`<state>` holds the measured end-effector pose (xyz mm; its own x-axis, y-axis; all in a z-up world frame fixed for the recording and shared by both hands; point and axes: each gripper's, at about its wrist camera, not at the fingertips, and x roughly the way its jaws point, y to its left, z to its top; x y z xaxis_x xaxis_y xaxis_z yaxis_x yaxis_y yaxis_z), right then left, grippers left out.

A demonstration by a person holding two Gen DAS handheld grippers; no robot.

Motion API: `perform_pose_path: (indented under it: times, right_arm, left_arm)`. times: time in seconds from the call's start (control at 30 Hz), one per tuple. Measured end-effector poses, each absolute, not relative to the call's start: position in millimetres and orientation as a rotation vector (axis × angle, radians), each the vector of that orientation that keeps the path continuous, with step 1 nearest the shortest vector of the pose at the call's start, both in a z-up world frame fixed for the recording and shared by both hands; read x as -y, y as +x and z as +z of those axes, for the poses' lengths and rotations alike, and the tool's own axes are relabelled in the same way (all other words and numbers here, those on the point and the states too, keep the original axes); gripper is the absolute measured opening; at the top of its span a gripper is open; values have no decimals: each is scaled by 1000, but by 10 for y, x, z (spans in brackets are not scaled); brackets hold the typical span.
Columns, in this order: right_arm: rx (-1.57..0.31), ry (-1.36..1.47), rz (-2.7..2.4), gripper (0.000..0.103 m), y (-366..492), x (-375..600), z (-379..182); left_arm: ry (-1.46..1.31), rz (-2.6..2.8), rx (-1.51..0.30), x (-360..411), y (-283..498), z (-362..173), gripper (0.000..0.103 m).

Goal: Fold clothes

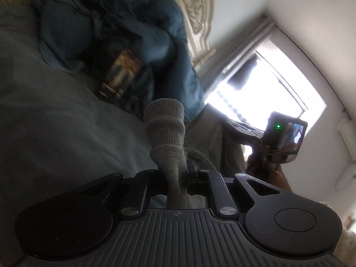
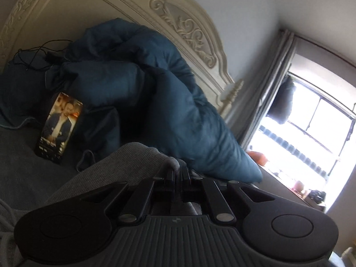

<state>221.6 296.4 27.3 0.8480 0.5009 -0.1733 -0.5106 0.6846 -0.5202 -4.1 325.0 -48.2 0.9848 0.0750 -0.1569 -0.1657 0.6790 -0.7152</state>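
Observation:
A grey garment, a sweatshirt or hoodie, is held up by both grippers over the bed. My left gripper [image 1: 175, 173] is shut on its ribbed sleeve cuff [image 1: 165, 124], which sticks up past the fingers. A white drawstring [image 1: 200, 155] hangs beside it, and the garment body [image 1: 213, 138] drapes to the right. My right gripper [image 2: 176, 173] is shut on a fold of the same grey fabric [image 2: 115, 166], which spreads out to the left. The right gripper's body and camera [image 1: 284, 138] show in the left wrist view, beyond the garment.
A bunched blue duvet [image 2: 155, 93] lies against a carved cream headboard [image 2: 178, 22]. A lit phone [image 2: 59, 126] leans on it, with a black cable [image 2: 33, 53] behind. A grey bed sheet [image 1: 55, 122] lies below. A bright window [image 2: 311, 133] and curtain [image 2: 267, 84] are at the right.

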Motion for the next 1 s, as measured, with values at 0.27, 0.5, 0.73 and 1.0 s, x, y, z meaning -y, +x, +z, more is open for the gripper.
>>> perform_pose_path:
  times: [0.27, 0.5, 0.73, 1.0]
  right_arm:
    - [-156, -512, 702, 6, 2532, -3467, 36]
    - [-591, -374, 718, 27, 3153, -3451, -382]
    - [-799, -153, 933, 40, 3187, -3001, 198]
    - [-985, -178, 1006, 38, 2962, -3266, 13]
  left_arm:
    - [-789, 266, -169, -3533, -53, -743, 11]
    - [-878, 229, -263, -3783, -113, -936, 38]
    - [-993, 214, -281, -4090, 15, -992, 50]
    - [-999, 211, -215, -4126, 24, -956, 15]
